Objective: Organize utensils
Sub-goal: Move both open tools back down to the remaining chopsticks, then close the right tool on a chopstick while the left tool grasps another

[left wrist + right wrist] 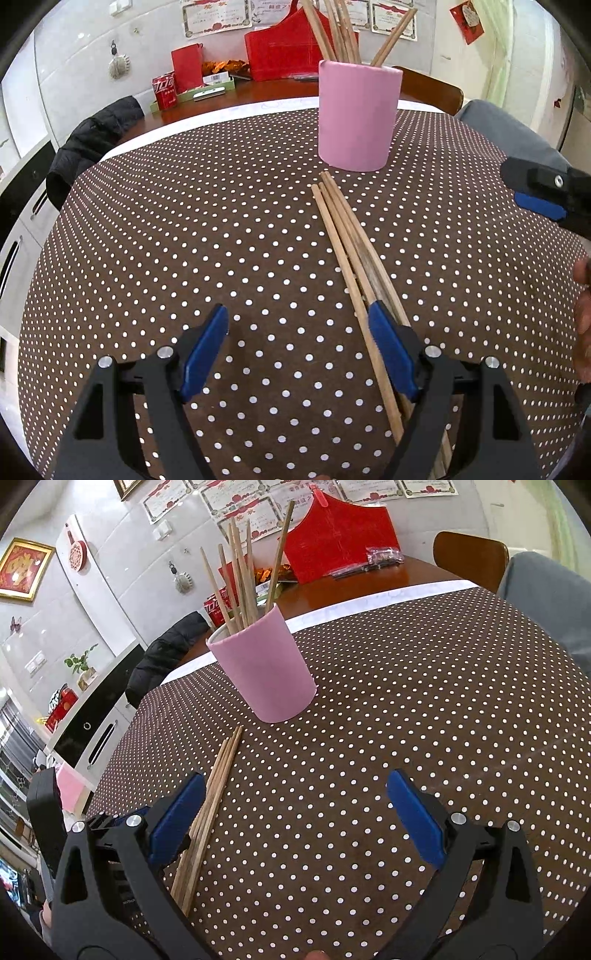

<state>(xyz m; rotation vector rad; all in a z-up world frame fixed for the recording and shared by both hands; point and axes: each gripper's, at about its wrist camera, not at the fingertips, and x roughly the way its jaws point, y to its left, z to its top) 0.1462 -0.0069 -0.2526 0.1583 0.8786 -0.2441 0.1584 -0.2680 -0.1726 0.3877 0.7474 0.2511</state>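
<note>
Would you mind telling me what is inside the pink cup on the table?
Several wooden chopsticks stand in the pink cup, leaning apart with their upper ends well above the rim. Their lower ends and the cup's bottom are hidden by its wall.

Table as I see it from both wrist cameras

I see a table (184,240) covered by a brown cloth with white dots, a white strip showing along its far edge. A pink cup (356,118) stands upright toward the far side, and a bundle of loose wooden chopsticks (347,240) lies flat just near of it, running toward me.
</note>
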